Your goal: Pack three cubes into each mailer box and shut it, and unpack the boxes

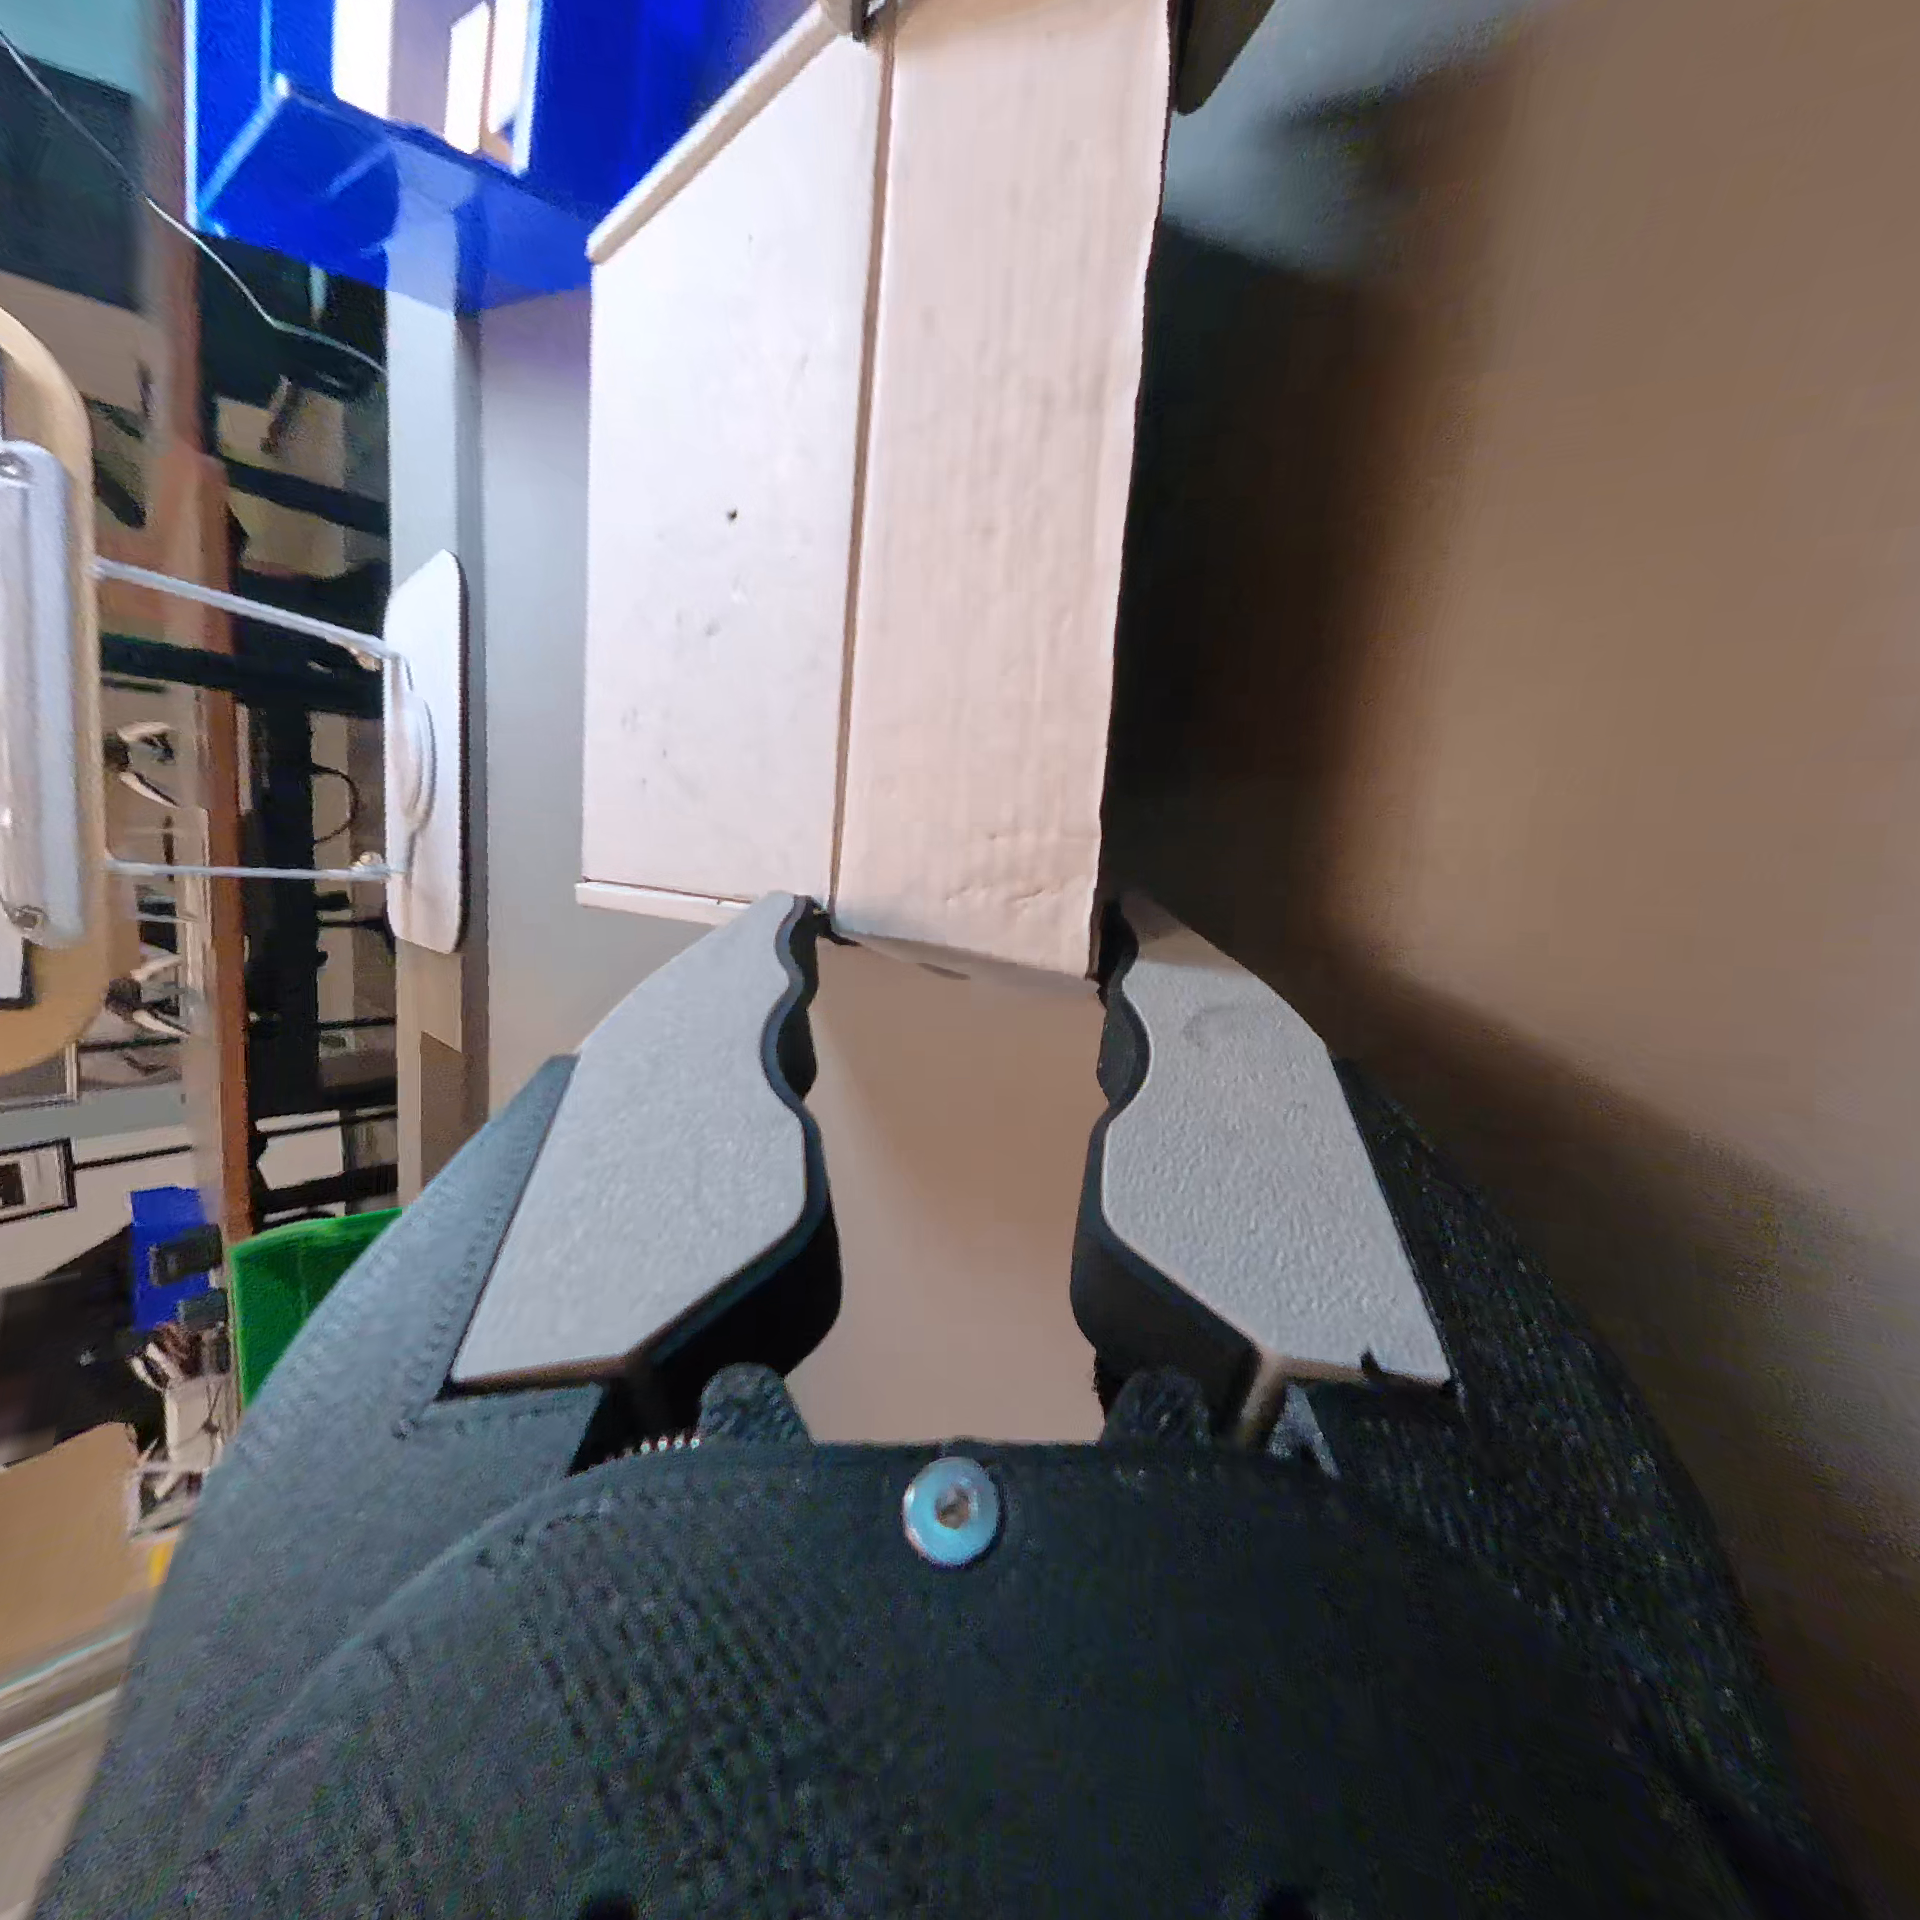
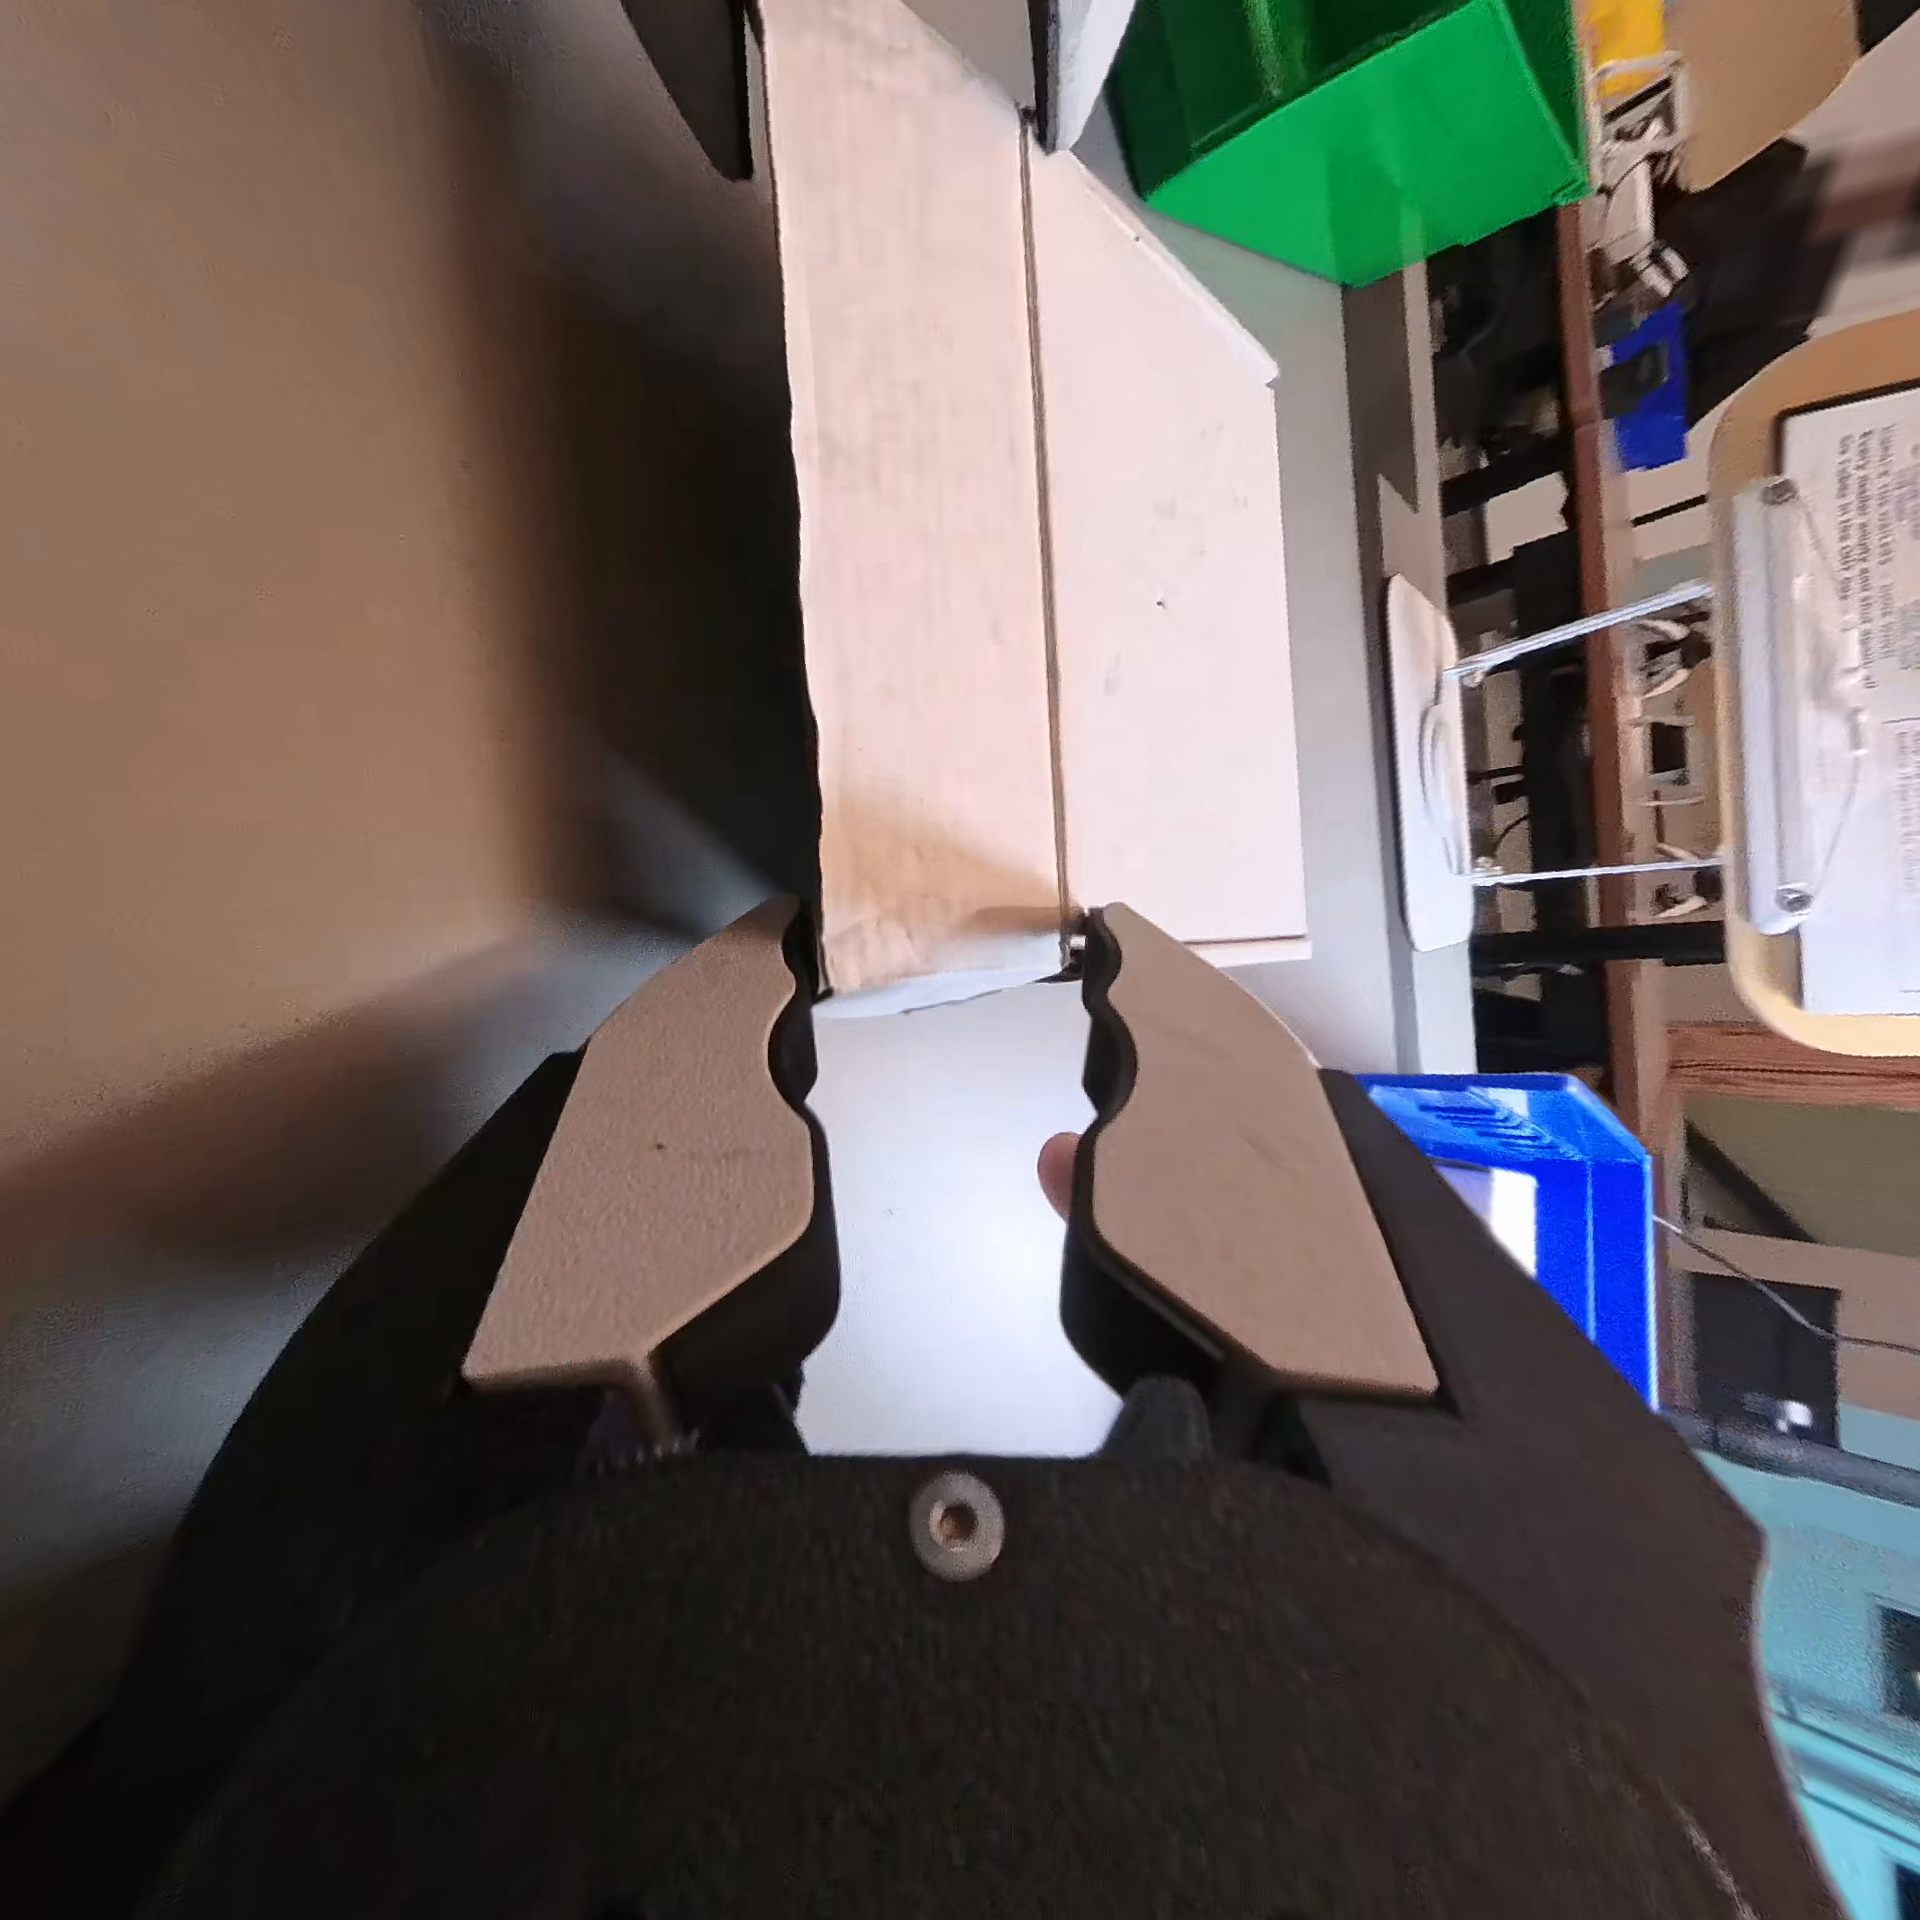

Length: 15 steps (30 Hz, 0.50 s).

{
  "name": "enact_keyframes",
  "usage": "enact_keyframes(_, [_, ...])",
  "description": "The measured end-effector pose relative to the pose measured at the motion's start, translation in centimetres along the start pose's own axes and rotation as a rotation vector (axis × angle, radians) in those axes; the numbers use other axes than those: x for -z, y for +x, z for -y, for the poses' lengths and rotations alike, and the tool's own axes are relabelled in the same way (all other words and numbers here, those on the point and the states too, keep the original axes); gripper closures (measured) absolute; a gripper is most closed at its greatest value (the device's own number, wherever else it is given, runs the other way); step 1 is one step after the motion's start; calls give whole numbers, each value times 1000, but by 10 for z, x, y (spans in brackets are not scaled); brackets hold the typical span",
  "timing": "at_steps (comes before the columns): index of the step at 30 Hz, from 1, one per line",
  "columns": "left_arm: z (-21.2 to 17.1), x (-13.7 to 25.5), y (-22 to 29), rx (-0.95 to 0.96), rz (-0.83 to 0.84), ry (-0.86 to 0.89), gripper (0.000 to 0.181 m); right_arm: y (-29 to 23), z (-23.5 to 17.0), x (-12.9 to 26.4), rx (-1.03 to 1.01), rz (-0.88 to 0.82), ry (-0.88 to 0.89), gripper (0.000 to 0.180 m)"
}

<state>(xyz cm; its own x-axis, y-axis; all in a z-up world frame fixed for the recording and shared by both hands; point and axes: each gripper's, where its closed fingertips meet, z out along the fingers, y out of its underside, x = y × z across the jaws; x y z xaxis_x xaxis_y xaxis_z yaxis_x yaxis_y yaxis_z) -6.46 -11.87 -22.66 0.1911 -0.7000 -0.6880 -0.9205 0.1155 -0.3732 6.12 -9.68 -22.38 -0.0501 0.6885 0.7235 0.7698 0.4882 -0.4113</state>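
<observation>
Both hand-held grippers, left (image 1: 956, 935) and right (image 2: 940, 940), half-open, clamp box (image 1: 987, 520) ends at 12 o'clock; uneven squeeze risks slip.

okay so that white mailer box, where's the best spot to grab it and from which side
Grip the white mailer box by its short ends, one gripper from each side. It is long and narrow, and its end faces look slim enough to fit between the fingers. That is how the left gripper and right gripper sit now, each clamped across one end, fingertips at the corners.
</observation>
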Motion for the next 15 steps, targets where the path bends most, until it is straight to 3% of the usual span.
enact_keyframes(6, [-1,-2,-1,-44,28,-49,128,0,0,0,-7,14,-18,131])
enact_keyframes(15, [1,6,-5,287,38,86,124,10,-5,6,-183,-126,2,127])
